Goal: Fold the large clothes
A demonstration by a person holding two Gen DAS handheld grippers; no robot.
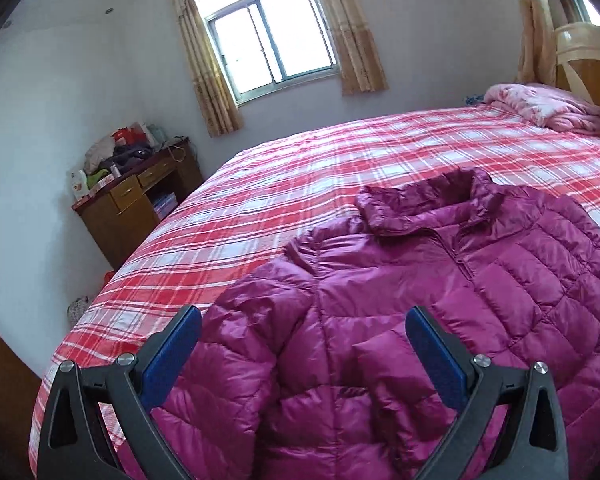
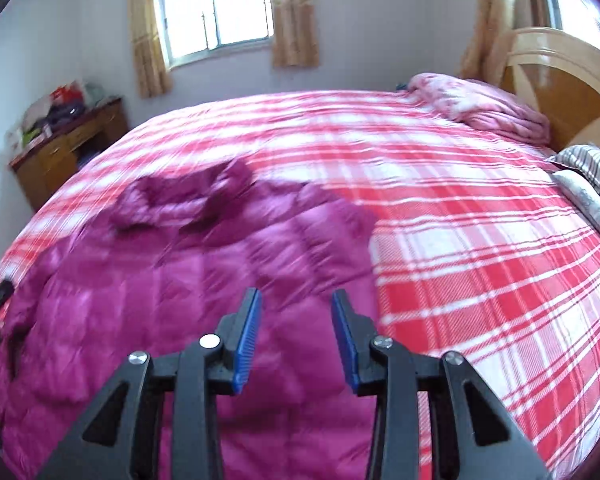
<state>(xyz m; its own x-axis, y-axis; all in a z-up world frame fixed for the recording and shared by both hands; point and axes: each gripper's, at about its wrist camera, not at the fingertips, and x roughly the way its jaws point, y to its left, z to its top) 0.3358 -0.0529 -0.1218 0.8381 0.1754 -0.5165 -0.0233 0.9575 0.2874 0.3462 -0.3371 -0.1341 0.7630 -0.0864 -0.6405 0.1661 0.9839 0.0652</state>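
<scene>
Jacket: a purple puffer jacket (image 1: 440, 280) lies front up and zipped on the plaid bed (image 1: 300, 168), collar toward the window, spread flat, likely for folding.
Left gripper (image 1: 302, 334): fingers spread wide, holding nothing, above the sleeve side.
Right gripper (image 2: 296, 320): fingers partly apart, empty, above the jacket's other edge; view blurred.
Writing: none readable.

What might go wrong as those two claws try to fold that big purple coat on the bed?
The puffer jacket looks slick and puffy, so it may slip from the open left gripper or spring back after a fold. The right gripper view is motion-blurred; moving that fast, it might pinch the plaid bedsheet instead of the jacket's edge.
</scene>
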